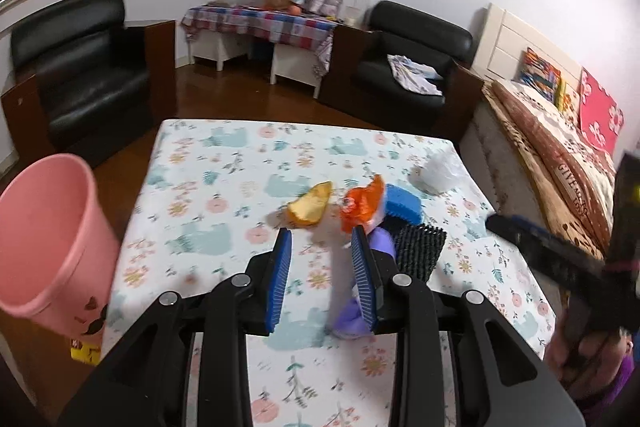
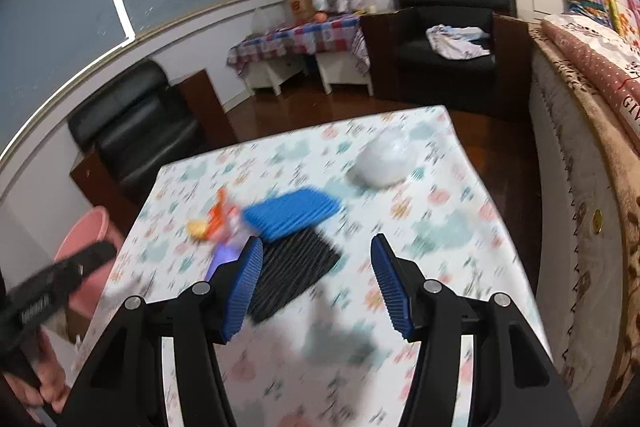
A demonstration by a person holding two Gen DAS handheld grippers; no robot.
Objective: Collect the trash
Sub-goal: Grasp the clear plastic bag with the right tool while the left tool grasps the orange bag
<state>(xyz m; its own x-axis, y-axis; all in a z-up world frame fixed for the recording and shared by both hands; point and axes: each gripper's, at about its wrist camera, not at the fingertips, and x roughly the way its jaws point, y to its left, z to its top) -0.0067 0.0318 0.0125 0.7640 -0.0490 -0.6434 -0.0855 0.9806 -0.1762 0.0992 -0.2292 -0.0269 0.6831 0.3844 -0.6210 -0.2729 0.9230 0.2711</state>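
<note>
Floral table (image 1: 208, 187) carries our trash: orange wrapper (image 1: 362, 205), peel (image 1: 310, 205), white bag (image 1: 438, 171), all light and crushable. We judge the wrapper's upright crumpled edge best to pinch. Left tongs (image 1: 322, 251) and right tongs (image 2: 316, 263) gape, holding nothing. Pink bin (image 1: 48, 239) waits left.

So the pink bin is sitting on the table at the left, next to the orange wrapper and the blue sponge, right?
Not quite. The pink bin stands on the floor beside the table's left edge, as the left wrist view shows. The orange wrapper and blue sponge do lie on the table.
</note>
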